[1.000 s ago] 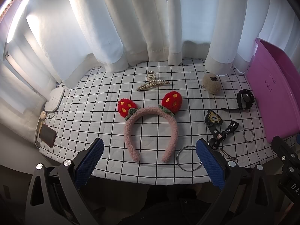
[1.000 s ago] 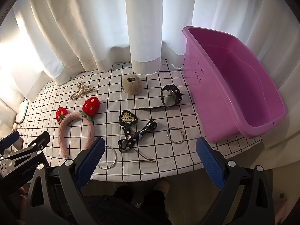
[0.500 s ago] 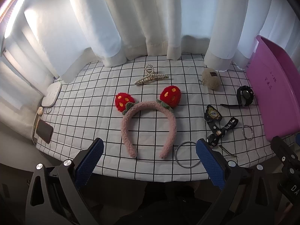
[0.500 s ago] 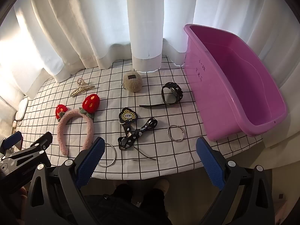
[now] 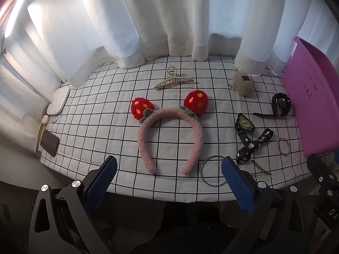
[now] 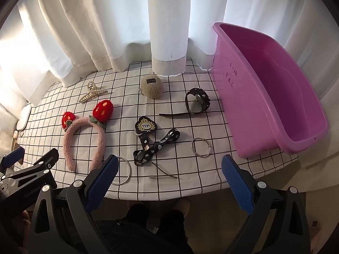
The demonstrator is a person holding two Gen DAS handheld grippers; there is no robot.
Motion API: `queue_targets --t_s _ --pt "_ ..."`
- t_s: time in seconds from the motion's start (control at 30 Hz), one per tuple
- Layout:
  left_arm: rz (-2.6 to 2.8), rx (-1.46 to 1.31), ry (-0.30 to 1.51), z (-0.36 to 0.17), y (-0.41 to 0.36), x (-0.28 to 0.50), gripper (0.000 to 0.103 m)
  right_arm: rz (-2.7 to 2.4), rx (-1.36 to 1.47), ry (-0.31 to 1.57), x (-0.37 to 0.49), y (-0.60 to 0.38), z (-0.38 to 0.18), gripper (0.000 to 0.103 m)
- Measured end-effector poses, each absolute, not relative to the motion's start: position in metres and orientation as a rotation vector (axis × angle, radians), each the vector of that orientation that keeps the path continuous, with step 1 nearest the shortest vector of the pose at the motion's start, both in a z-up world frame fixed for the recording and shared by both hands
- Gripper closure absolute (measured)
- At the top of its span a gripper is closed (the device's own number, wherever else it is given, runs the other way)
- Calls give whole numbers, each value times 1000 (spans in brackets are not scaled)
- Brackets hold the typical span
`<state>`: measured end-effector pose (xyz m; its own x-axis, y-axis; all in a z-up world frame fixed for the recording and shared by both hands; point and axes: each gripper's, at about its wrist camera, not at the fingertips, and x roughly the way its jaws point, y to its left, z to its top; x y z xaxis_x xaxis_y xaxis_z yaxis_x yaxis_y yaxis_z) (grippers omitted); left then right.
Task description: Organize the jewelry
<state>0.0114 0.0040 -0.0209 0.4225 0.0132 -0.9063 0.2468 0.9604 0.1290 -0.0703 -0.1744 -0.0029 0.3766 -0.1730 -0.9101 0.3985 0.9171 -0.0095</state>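
Note:
A pink fuzzy headband with red strawberry ears lies mid-table; it also shows in the right wrist view. Around it lie a pearl claw clip, a beige plush pouch, a black watch, a black lanyard with a badge, a large metal ring, a small bangle and a hairpin. An empty purple tub stands at the right. My left gripper and right gripper are open and empty, at the table's front edge.
White curtains hang behind the grid-patterned tablecloth. A white device and a brown wallet lie at the table's left edge. My left gripper's body shows at lower left in the right wrist view.
Both grippers have shifted slightly, so the table items sit a little differently in view. Nothing on the table has moved. Both grippers stay open.

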Motion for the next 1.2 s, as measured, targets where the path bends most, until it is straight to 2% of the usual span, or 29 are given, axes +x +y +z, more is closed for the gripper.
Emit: queue_targets --t_s 0.3,0.47,0.7,0.9,1.2 --pt "-111 147 1200 -64 54 39 6 -340 285 1251 -74 -197 -56 10" --pt "-181 101 1197 -94 67 35 6 -325 291 1274 -81 -206 -92 10" --pt "-195 25 1282 -139 86 31 6 -312 268 1372 -85 -216 -147 10" --pt "-145 25 1276 -155 97 33 6 -327 179 1376 -76 -216 -163 10" --pt "-144 10 1252 -168 101 39 6 -442 276 1337 -62 -277 -178 10"
